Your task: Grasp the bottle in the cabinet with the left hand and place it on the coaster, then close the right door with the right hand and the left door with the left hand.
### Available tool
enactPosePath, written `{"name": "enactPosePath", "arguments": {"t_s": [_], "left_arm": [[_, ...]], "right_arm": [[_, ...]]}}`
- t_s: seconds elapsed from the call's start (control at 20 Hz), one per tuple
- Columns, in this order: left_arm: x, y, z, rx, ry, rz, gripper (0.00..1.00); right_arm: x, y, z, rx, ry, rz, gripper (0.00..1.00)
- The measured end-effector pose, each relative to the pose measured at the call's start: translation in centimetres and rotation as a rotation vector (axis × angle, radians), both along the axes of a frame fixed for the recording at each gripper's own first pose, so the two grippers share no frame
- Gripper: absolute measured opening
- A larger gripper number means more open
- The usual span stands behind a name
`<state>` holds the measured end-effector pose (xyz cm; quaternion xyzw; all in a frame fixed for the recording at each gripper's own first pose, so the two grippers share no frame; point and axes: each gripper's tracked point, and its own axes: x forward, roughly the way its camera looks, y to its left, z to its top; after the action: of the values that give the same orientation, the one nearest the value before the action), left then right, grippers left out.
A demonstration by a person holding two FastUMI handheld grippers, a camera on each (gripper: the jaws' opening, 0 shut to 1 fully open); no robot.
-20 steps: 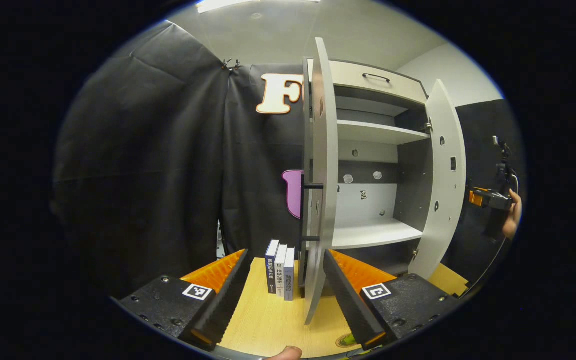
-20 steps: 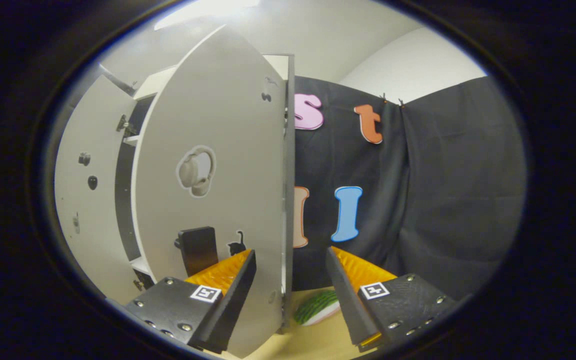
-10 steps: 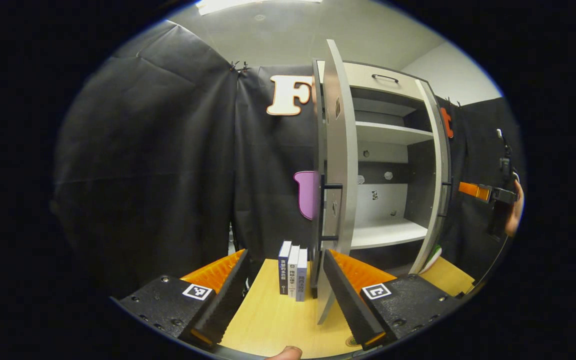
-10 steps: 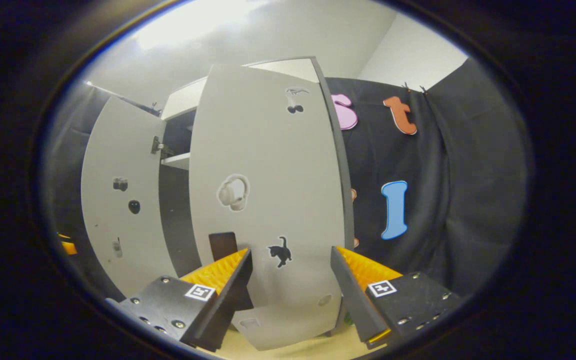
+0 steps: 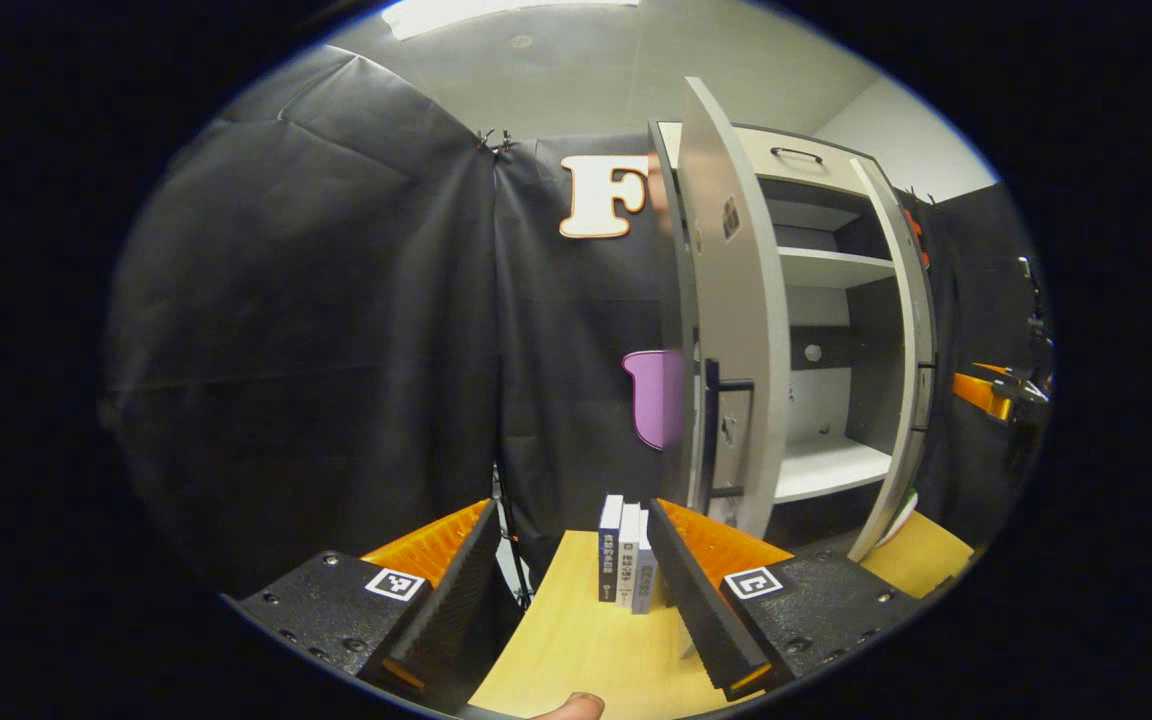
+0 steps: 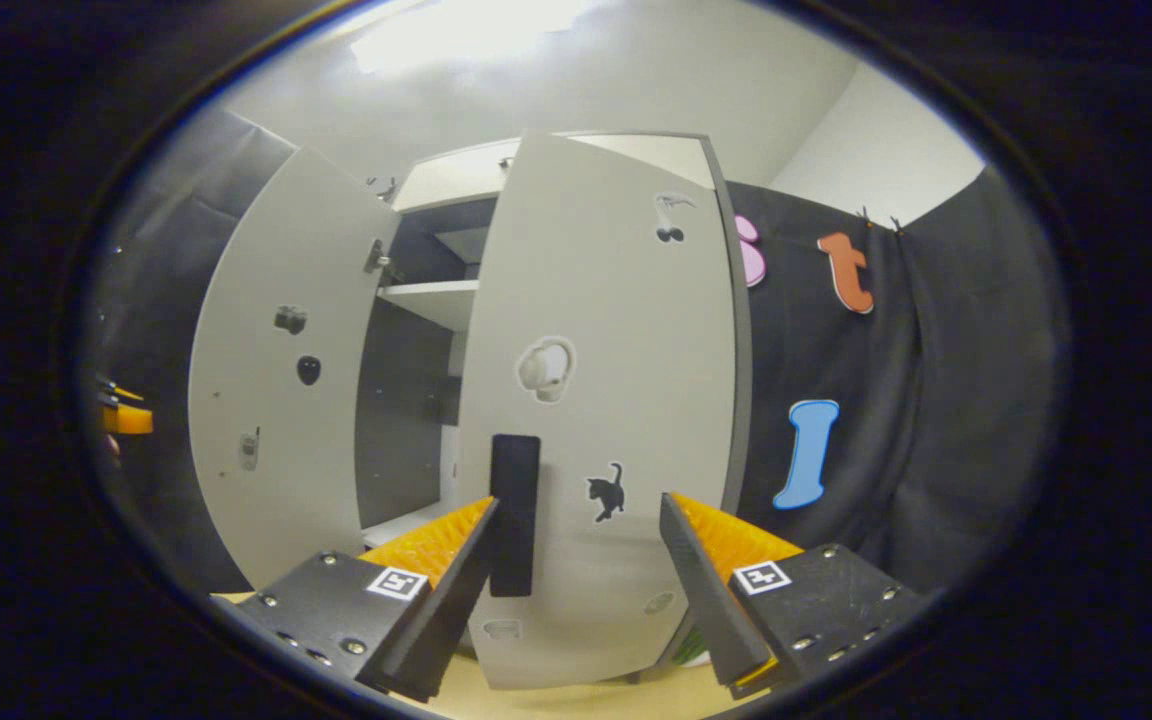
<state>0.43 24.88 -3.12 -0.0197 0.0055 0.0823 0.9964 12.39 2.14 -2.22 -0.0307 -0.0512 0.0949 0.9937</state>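
The right door (image 6: 596,420) is faced by the right gripper (image 6: 576,590), jaws spread wide and holding nothing, and a flat steady push beside its black handle (image 6: 514,515) looks best, while the left gripper (image 5: 566,590), likewise wide and empty, waits beside the left door (image 5: 736,330); the bottle cannot be made out.

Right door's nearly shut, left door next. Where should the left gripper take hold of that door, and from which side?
Probably the left door's black bar handle: it stands vertical, clear of the door's outer face near the free edge. The left gripper is open, its fingers side by side, so it could come straight at that outer face and straddle the bar. Pushing flat on the panel there might also serve.
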Motion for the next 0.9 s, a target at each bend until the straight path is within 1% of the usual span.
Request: {"name": "enactPosePath", "arguments": {"t_s": [0.05, 0.1, 0.15, 0.25, 0.35, 0.4, 0.5, 0.55, 0.6, 0.65, 0.7, 0.75, 0.8, 0.85, 0.9], "left_arm": [[0.5, 0.5, 0.4, -0.001, -0.008, 0.003, 0.92], [1.1, 0.9, 0.8, 0.001, -0.014, 0.004, 0.92], [1.8, 1.2, 1.1, 0.009, -0.019, 0.002, 0.92], [3.4, 1.5, 2.0, 0.038, -0.033, -0.001, 0.92], [4.7, 1.0, 2.5, 0.062, -0.045, -0.018, 0.94], [5.4, 0.5, 2.7, 0.062, -0.051, -0.033, 0.93], [6.7, -0.6, 2.6, 0.046, -0.054, -0.059, 0.93], [7.4, -1.3, 2.1, 0.031, -0.048, -0.075, 0.94], [8.0, -2.7, 1.8, 0.010, -0.044, -0.111, 0.94], [8.9, -4.7, 1.3, -0.017, -0.027, -0.155, 0.92], [7.9, -5.0, 1.6, -0.023, -0.025, -0.143, 0.92], [8.8, -6.3, 1.8, -0.011, -0.038, -0.173, 0.84], [8.7, -7.6, 1.9, -0.017, -0.042, -0.213, 0.84], [8.9, -8.9, 1.7, -0.037, -0.031, -0.242, 0.86], [9.0, -9.6, 1.6, -0.051, -0.020, -0.254, 0.86]], "right_arm": [[-0.7, 0.5, -0.1, -0.003, 0.003, 0.001, 0.93], [-1.5, 1.0, -0.3, -0.003, 0.010, 0.002, 0.93], [-2.2, 1.4, -0.6, 0.003, 0.025, 0.001, 0.95], [-3.6, 1.8, -1.4, 0.025, 0.073, 0.000, 0.95], [-4.8, 1.8, -2.1, 0.046, 0.117, -0.010, 0.98], [-5.4, 2.0, -2.2, 0.047, 0.128, -0.008, 0.93], [-6.6, 2.3, -2.1, 0.043, 0.127, 0.009, 0.93], [-7.3, 2.4, -2.0, 0.045, 0.125, 0.019, 0.96], [-8.0, 2.1, -2.1, 0.051, 0.125, 0.019, 0.96], [-8.6, 1.9, -2.1, 0.060, 0.131, 0.012, 0.94], [-9.0, 1.5, -2.3, 0.069, 0.140, 0.005, 0.93], [-9.3, 1.2, -2.4, 0.076, 0.147, -0.002, 0.93], [-9.5, 0.9, -2.4, 0.080, 0.151, -0.007, 0.95], [-9.7, 0.5, -2.4, 0.079, 0.151, -0.010, 0.95], [-9.9, 0.0, -2.3, 0.077, 0.149, -0.016, 0.95]]}}
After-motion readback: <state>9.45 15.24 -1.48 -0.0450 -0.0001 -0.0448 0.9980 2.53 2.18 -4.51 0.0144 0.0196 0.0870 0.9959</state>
